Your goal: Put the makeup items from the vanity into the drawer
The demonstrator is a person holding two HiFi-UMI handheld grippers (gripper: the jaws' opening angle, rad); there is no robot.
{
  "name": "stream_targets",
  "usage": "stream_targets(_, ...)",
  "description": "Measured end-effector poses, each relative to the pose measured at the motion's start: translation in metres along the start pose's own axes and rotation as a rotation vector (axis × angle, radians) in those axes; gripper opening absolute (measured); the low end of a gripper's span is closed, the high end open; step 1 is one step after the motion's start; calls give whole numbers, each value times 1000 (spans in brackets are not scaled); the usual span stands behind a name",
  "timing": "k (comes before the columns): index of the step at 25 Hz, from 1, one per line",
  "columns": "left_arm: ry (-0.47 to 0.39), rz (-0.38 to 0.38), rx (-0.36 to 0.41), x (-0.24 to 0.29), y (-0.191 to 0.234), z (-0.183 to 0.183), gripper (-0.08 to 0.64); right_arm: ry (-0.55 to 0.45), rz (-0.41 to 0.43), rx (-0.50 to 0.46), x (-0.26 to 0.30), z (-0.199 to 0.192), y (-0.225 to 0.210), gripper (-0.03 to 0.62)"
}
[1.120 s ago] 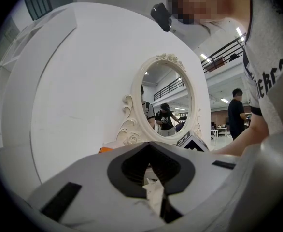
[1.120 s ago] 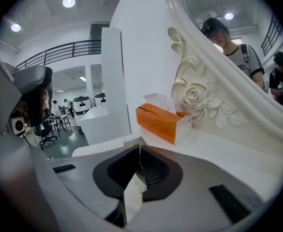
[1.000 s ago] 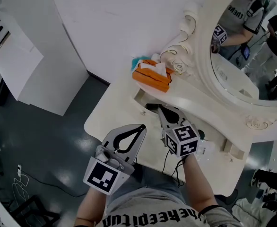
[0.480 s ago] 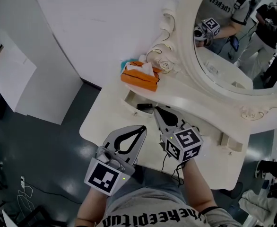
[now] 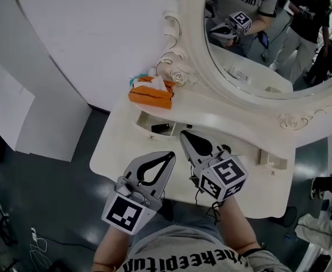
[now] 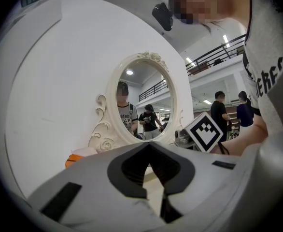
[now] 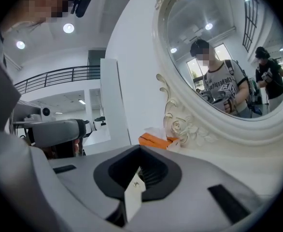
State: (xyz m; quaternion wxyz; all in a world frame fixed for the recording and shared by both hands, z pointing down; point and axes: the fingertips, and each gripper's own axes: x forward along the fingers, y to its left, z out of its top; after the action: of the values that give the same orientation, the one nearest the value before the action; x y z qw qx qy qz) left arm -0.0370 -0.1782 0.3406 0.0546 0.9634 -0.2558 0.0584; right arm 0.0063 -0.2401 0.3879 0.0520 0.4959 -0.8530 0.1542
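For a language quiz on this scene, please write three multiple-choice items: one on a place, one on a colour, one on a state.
1. Where does the tissue box stand?
A. on the vanity, left of the mirror
B. on the floor
C. in the right gripper

2. What colour is the box?
A. blue
B. orange
C. green

3. How do the jaws of the right gripper stand?
A. wide apart
B. together
C. clamped on the tissue box

Key: 1 A, it sits by the mirror's scrolled frame; 2 B, its sides are orange; 3 B, the tips meet.
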Motion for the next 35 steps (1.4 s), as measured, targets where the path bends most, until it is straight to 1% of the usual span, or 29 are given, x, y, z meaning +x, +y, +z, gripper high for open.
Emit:
stream_targets(9, -7, -69, 31, 15, -23, 8, 31, -88, -38, 8, -40, 22, -4, 11)
stream_targets(20, -20, -142, 58, 28, -48, 16, 31, -153, -82, -15, -81, 42, -1, 11)
stream_targets(30, -32, -200, 87, 33, -73, 23, 31, -205, -127, -23, -118, 49, 5, 11)
stream_targets(35, -33, -224, 98, 33, -84, 24, 31, -223, -132, -37, -132, 49, 12, 11)
